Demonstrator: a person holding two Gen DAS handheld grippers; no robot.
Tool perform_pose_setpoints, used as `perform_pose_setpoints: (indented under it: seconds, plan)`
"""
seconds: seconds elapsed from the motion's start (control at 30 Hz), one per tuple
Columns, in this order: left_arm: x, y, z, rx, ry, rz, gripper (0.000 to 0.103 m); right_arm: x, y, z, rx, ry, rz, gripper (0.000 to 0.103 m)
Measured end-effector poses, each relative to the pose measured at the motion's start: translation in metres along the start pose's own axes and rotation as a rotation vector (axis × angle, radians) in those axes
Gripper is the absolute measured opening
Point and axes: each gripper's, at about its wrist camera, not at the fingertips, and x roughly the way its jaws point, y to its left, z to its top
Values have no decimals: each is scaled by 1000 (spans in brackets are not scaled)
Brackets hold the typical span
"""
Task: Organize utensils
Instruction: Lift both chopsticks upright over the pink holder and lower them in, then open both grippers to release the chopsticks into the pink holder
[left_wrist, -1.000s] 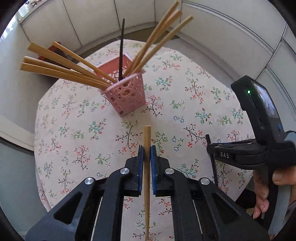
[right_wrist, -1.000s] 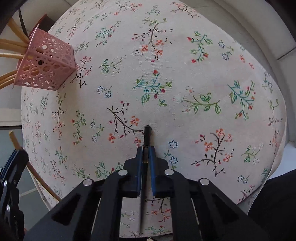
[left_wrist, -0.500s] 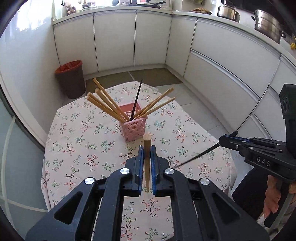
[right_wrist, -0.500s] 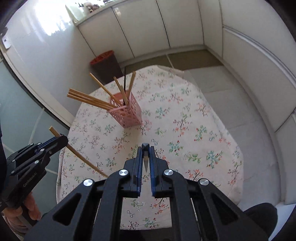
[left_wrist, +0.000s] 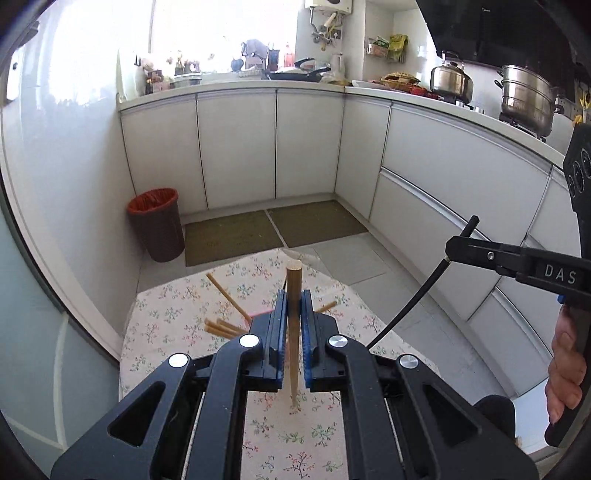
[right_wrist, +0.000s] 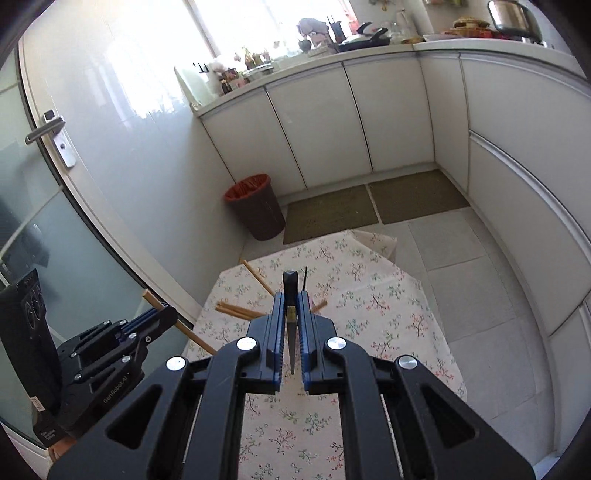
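Two chopsticks lifted, one per gripper, bound for the pink basket.

The left gripper (left_wrist: 293, 325) is clamped on a wooden chopstick (left_wrist: 294, 295), held near upright with its thick end up, presumably so the thin tip can drop straight into the holder. The right gripper (right_wrist: 291, 321) pinches a black chopstick (right_wrist: 290, 291) the same way; in the left view that stick (left_wrist: 417, 295) curves down below its jaws. Both are raised well above the table (left_wrist: 166, 310), which is bare of loose utensils where it shows. The basket (left_wrist: 258, 314) sits behind the fingers in both views, so only a pink sliver shows; several wooden sticks (right_wrist: 236, 310) and one black stick (right_wrist: 306, 277) fan out of it.
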Motion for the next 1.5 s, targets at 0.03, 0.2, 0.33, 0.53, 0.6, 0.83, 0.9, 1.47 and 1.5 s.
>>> perform_pose_setpoints:
  seconds: [0.03, 0.2, 0.33, 0.53, 0.6, 0.83, 0.9, 1.47, 1.5]
  plan:
    - [-1, 0, 7, -2, -13, 4, 6, -2, 3, 7, -9, -16, 2, 7]
    - [7, 1, 37, -16, -63, 23, 6, 5, 13, 38, -37, -72, 5, 7]
    - [33, 4, 50, -37, -64, 38, 6, 30, 15, 56, -58, -85, -11, 7]
    - [78, 16, 52, -66, -31, 66, 6, 70, 12, 66, -59, -53, -9, 7]
    - [92, 21, 49, -79, -24, 72, 6, 83, 11, 66, -63, -40, -15, 7]
    - [130, 33, 26, -71, 3, 93, 31, 119, 3, 58, -49, 8, -13, 7]
    - [123, 40, 25, -94, -41, 94, 37, 125, 4, 56, -53, 13, -9, 7]
    - [70, 84, 19, -238, -132, 140, 48, 174, 34, 29, -128, 50, -41, 7]
    - [71, 87, 17, -246, -125, 139, 48, 182, 34, 25, -134, 54, -45, 7]
